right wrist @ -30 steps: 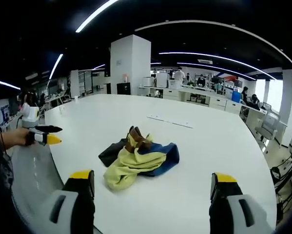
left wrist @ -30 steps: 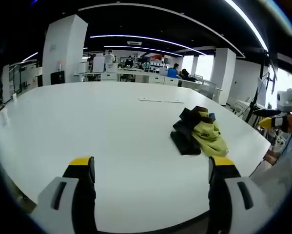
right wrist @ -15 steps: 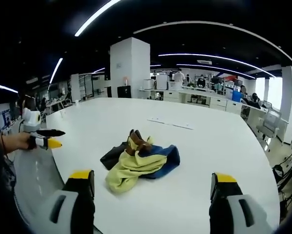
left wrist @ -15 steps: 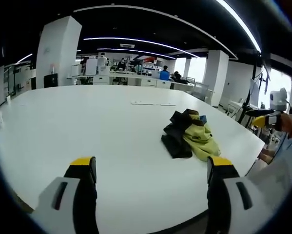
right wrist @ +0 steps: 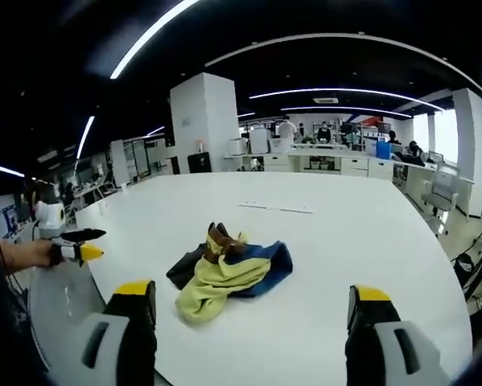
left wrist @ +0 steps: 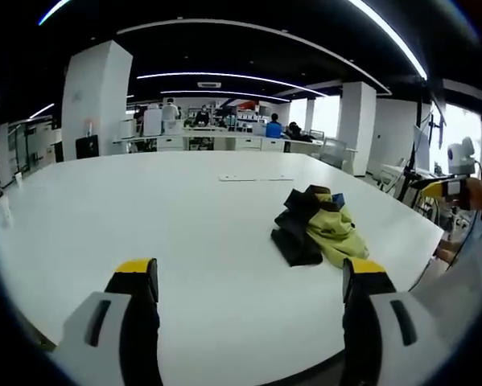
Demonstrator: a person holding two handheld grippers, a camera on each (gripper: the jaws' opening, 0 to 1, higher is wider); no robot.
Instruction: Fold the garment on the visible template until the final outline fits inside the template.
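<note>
A crumpled garment [left wrist: 319, 227] of yellow, black and blue cloth lies in a heap on the big white table [left wrist: 144, 209]. In the right gripper view the garment [right wrist: 228, 269] sits ahead and slightly left of centre on the table [right wrist: 345, 241]. My left gripper [left wrist: 249, 277] stands open near the table's front edge, well short of the cloth. My right gripper [right wrist: 253, 301] is open too, empty, just before the heap. The other gripper [right wrist: 72, 245] shows at the left in a hand. A faint template outline [left wrist: 255, 178] lies beyond the garment.
The table's curved edge [left wrist: 418, 257] runs close on the right in the left gripper view. A person's sleeve [left wrist: 466, 273] and hand are there. White pillars [left wrist: 96, 96], desks and several people stand far behind.
Both views have shifted a little with the hands. The garment lies as before. Both grippers stay open and empty.
</note>
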